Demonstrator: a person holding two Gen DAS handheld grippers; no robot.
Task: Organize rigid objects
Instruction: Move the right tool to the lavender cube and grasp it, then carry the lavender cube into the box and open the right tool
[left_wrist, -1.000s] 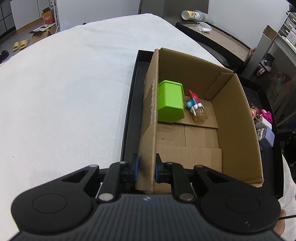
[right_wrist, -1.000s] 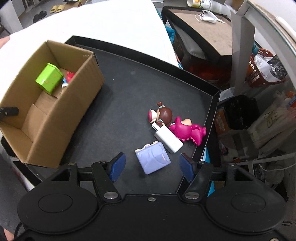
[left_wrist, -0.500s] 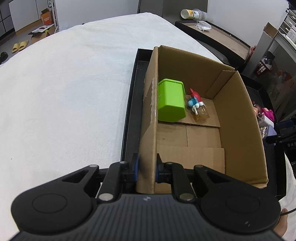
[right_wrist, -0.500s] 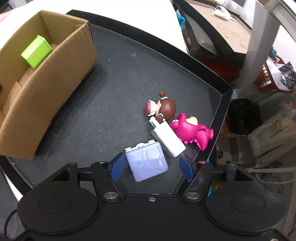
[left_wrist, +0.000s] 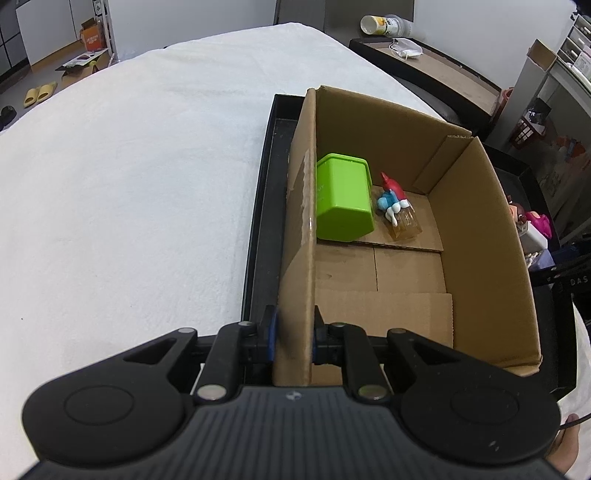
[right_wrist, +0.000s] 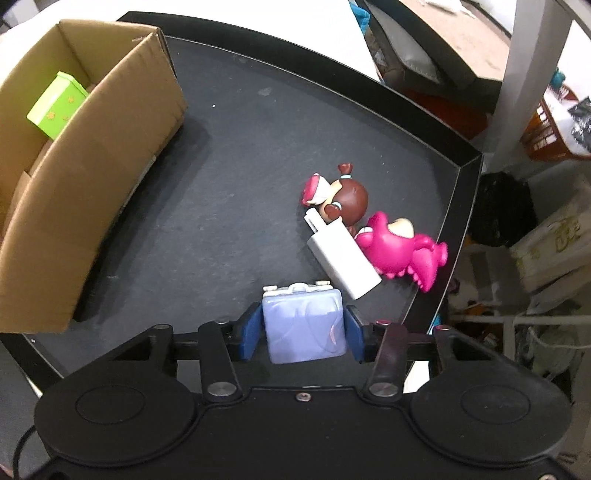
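My left gripper is shut on the left wall of an open cardboard box, one finger outside and one inside. Inside the box lie a green plastic box and a small red-and-blue figure on a clear base. In the right wrist view the cardboard box stands at the left of a black tray. My right gripper has closed around a lilac toy case, its blue pads at both sides of it. A white block, a brown-haired doll and a pink figure lie just beyond.
The black tray lies on a white cloth-covered table. Beyond the tray's right rim are a grey post, bags and a red basket. A low table with a cup and a mask stands behind.
My right gripper has moved down and forward over the lilac case and its fingers have closed in on it. My left gripper still grips the box wall, shifted slightly.
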